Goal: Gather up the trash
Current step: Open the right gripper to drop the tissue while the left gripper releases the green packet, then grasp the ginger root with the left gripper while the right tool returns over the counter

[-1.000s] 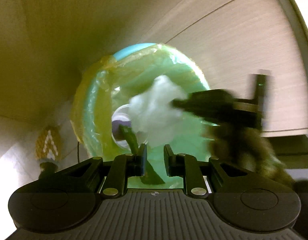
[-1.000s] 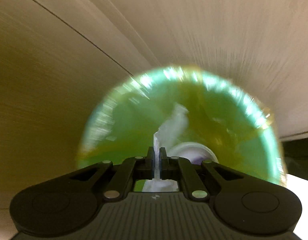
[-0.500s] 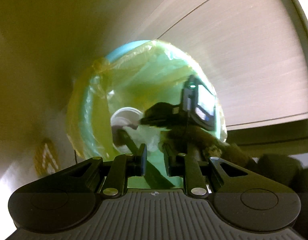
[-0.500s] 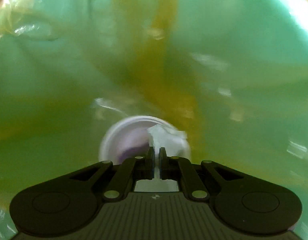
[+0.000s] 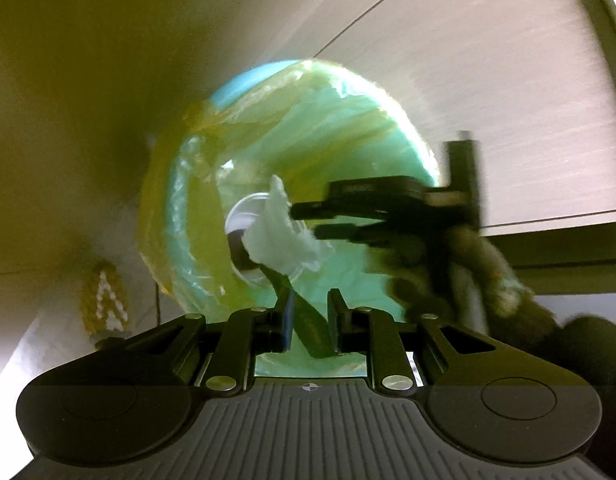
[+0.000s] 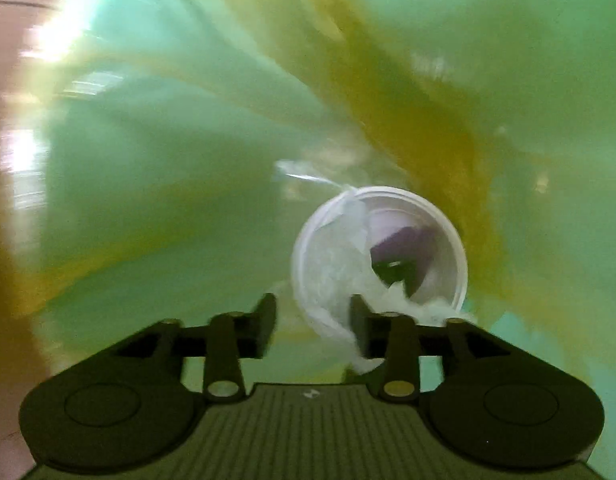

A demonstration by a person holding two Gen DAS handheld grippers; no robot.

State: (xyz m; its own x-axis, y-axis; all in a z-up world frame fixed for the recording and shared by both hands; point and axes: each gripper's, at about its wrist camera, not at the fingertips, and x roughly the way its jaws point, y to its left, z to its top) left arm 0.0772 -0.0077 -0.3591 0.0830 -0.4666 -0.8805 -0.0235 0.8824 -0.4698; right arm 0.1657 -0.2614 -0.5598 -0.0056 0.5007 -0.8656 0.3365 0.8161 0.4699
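Observation:
A turquoise bin [image 5: 244,84] lined with a yellow-green bag [image 5: 387,152] fills the middle of the left wrist view. My left gripper [image 5: 311,299] hangs over its near rim, jaws narrow, with a dark green fold of the bag [image 5: 308,328] pinched between them. My right gripper [image 5: 308,223] reaches into the bin from the right. Its jaws are opening, and the crumpled white tissue [image 5: 284,240] sits just off its fingertips, no longer pressed. In the right wrist view the right gripper [image 6: 312,306] stands apart above the tissue [image 6: 335,272], which lies on a white cup [image 6: 447,240] at the bin's bottom.
A purple scrap [image 6: 403,240] lies inside the cup. A fuzzy dark sleeve [image 5: 487,272] holds the right gripper. Pale wood-grain boards [image 5: 507,100] surround the bin. A yellow and white patterned object [image 5: 104,300] stands at the lower left.
The right gripper sank deep into the bin with the tissue clamped, then its jaws parted and the tissue came free over the cup. The left gripper kept its hold at the rim.

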